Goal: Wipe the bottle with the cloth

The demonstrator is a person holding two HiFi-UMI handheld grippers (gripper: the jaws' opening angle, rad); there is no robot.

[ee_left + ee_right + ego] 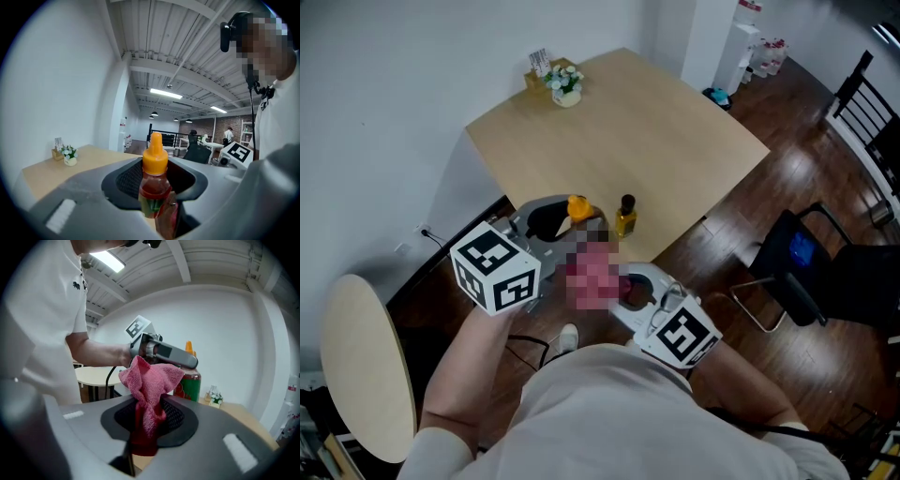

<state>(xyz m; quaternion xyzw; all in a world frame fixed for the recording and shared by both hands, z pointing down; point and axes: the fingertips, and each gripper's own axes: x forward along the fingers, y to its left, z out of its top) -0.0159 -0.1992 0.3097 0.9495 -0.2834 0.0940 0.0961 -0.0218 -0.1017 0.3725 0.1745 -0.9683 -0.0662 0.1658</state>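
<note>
My left hand-held gripper (159,213) clamps the bottle (154,183) (orange cap (155,152) up); my right hand-held gripper (143,441) pinches the pink cloth (151,380) beside it.

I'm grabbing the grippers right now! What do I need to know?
Left gripper: shut on the orange-capped bottle, held about upright in front of the person.
Right gripper: shut on the pink cloth, bunched up close in front of the bottle.
Done: both things are picked up and brought together.
Left: rub the cloth over the bottle. Whether the cloth touches it yet, or how much is already wiped, cannot be told.
</note>
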